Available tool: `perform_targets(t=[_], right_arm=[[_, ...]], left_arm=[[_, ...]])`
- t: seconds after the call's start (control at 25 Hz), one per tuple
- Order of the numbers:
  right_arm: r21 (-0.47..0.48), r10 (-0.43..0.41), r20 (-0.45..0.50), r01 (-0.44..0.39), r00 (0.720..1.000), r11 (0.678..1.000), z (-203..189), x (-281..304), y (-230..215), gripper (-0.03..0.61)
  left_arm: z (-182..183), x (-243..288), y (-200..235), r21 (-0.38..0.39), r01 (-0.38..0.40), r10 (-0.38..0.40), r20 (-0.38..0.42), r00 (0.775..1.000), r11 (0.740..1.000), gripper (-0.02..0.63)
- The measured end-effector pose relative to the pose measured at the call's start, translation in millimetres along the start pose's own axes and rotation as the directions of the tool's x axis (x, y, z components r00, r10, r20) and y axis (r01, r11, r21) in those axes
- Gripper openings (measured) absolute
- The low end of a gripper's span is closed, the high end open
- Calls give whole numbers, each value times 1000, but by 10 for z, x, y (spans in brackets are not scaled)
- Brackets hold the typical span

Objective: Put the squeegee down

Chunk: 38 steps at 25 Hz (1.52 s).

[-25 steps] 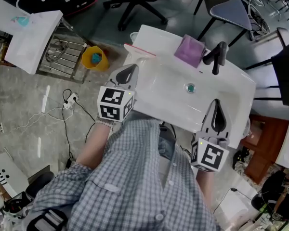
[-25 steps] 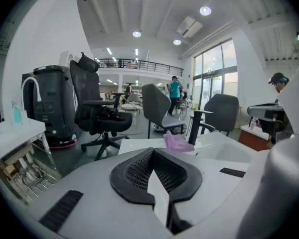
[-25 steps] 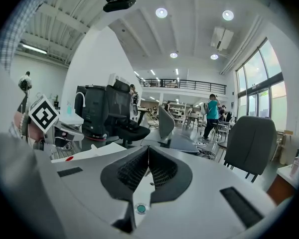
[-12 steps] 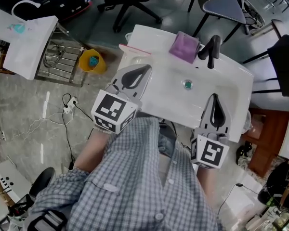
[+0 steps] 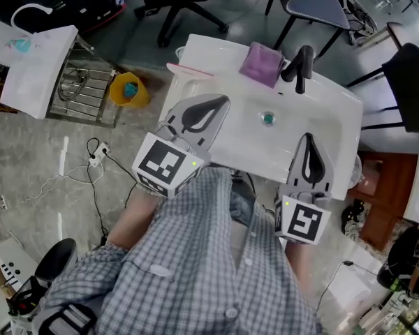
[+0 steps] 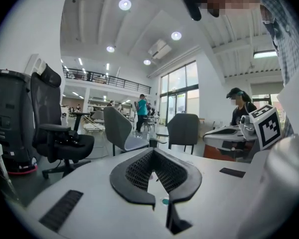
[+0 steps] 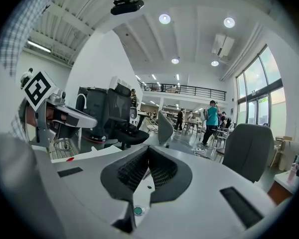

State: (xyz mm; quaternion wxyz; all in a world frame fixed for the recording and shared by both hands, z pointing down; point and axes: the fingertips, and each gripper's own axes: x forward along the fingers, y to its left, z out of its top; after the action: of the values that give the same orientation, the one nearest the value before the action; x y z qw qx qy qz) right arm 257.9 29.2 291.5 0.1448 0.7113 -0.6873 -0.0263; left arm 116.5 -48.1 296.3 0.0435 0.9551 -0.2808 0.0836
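Sink rim held the squeegee, both tools shut and empty

White sink (image 5: pixel 335 103) sat over a grey floor, with office chairs behind. Left tool (image 5: pixel 222 105) hung over the basin's near-left part, jaws pressed together with nothing between them. Right tool (image 5: pixel 309 142) hovered at the near-right rim, jaws likewise closed on nothing. Squeegee (image 5: pixel 188 70), as far as could be told the thin white bar with a red edge, lay flat on the rim ahead and left of the left tool. It was well apart from that tool and farther still from the right tool. Purple pad (image 5: pixel 260 65) and black faucet (image 5: pixel 298 67) stood ahead, between the two tools. Drain (image 5: pixel 268 118) lay nearer, also between them.

Judged: the squeegee was light, with a stiff handle and a soft rubber edge, likely slick if wet. It was best taken mid-handle, not by the blade. Task looked done.

Versus a second ago: the left tool had come up from beside the sink's left edge to over the basin, swinging toward the drain. Right tool kept its spot, and the squeegee stayed on the rim.
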Motion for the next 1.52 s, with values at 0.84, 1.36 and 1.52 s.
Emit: perform_targets(t=[0.84,1.36,1.52], right_arm=[[-2,25,14,-24,1000,1000,67,-44,131,9],[-10,3,-3,-3,1000,1000,8,-65,92,9],[-10,-5,-10,5,1000,1000,-18,-82,65,9]], left_arm=[[-39,36,-306,52,76,-75,-13,997,996,6],[-53,76,-365,49,96,-95,-10,995,994,6],[-53,106,-384,53,104,-104,-13,995,993,6]])
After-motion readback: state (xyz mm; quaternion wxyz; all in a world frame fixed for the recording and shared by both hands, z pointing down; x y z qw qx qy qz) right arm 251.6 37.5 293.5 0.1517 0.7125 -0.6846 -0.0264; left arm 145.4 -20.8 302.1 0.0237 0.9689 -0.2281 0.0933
